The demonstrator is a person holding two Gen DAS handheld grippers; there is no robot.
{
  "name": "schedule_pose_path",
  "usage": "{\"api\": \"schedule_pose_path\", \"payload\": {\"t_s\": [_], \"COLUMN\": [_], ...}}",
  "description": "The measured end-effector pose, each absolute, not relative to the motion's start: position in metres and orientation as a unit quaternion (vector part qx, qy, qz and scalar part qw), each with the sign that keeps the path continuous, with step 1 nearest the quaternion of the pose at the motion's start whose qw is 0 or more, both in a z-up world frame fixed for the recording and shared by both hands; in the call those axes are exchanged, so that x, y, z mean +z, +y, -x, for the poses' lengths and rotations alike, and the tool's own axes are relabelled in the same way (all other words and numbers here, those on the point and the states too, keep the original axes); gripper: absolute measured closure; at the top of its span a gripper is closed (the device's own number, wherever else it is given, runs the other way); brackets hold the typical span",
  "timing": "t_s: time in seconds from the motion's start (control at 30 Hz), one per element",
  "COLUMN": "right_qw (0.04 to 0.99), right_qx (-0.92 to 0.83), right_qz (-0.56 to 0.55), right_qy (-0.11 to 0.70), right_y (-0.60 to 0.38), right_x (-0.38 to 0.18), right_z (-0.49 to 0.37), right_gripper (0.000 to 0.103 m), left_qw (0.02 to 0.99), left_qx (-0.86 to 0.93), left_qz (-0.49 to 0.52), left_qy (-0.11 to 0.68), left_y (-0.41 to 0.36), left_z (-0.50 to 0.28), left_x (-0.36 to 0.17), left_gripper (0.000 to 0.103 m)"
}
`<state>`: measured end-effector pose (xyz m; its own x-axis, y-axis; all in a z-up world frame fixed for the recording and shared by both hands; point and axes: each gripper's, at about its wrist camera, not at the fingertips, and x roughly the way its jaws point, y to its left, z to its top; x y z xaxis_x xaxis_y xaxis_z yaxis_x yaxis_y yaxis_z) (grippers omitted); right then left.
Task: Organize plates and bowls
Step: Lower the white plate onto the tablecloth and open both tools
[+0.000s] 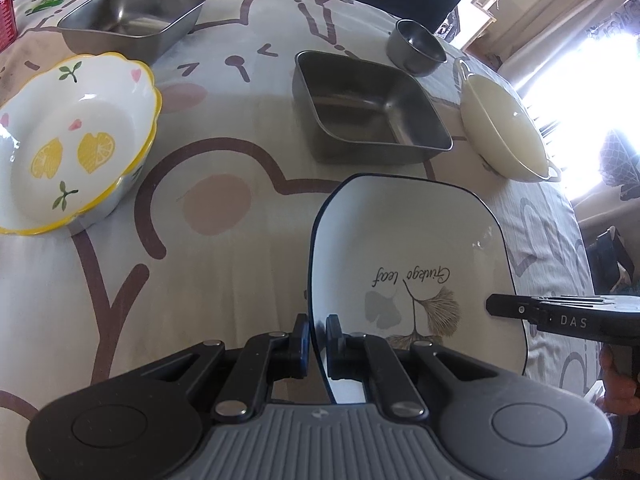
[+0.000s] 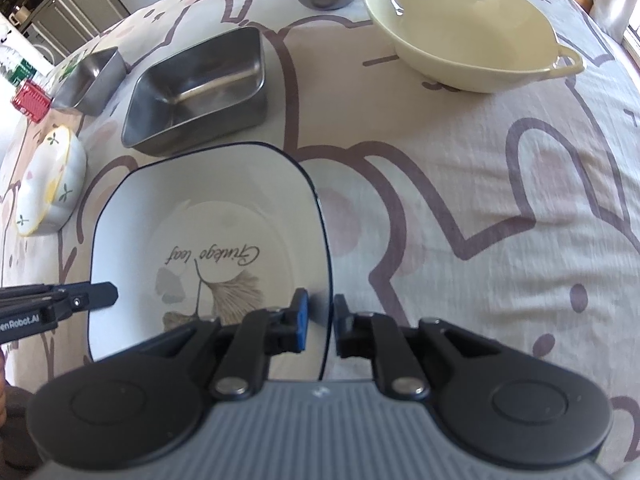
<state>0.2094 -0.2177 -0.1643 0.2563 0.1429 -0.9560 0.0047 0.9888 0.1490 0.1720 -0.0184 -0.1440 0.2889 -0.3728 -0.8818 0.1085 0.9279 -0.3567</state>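
A white square plate (image 1: pixel 416 248) with a dark rim and a ginkgo leaf print lies on the cloth; it also shows in the right wrist view (image 2: pixel 208 224). My left gripper (image 1: pixel 317 336) is shut on its left rim. My right gripper (image 2: pixel 320 320) straddles its right rim, the jaws close around the edge with a thin gap showing. A lemon-print bowl (image 1: pixel 68 140) sits at the left, also seen small in the right wrist view (image 2: pixel 50 184). A cream two-handled bowl (image 2: pixel 468 28) sits at the far right, also in the left wrist view (image 1: pixel 502 124).
A square steel tray (image 1: pixel 372 108) stands just beyond the plate, also in the right wrist view (image 2: pixel 200 88). A second steel tray (image 1: pixel 132 16) sits far left. A small round steel bowl (image 1: pixel 416 46) is at the back. A red box (image 2: pixel 30 100) lies at the table's far edge.
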Motion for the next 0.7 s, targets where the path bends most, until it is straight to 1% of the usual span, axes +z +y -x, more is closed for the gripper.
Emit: {"api": "schedule_pose_path", "payload": {"t_s": [0.23,0.6,0.67,0.7], "right_qw": [0.789,0.788,0.789,0.789], "right_qx": [0.046,0.052,0.052,0.052], "right_qz": [-0.042,-0.042,-0.041,-0.041], "right_qy": [0.611,0.612,0.611,0.610], "right_y": [-0.2110,-0.2137,-0.2140,-0.2137], "right_x": [-0.1664,-0.1673,-0.1673,-0.1674], "right_z": [-0.2086,-0.2052,-0.2052,-0.2045], "right_gripper": [0.086,0.085,0.085,0.083], "left_qw": [0.794,0.797,0.796,0.795], "left_qx": [-0.155,-0.156,-0.157,-0.156], "left_qz": [0.112,0.096,0.096,0.096], "left_qy": [0.577,0.576,0.577,0.578], "left_y": [-0.0184,-0.0216,-0.0210,-0.0208], "left_z": [-0.1738,-0.1725,-0.1724,-0.1722], "left_x": [-0.1447,-0.1432,-0.1426,-0.1423], "left_gripper": [0.095,0.095,0.095,0.095]}}
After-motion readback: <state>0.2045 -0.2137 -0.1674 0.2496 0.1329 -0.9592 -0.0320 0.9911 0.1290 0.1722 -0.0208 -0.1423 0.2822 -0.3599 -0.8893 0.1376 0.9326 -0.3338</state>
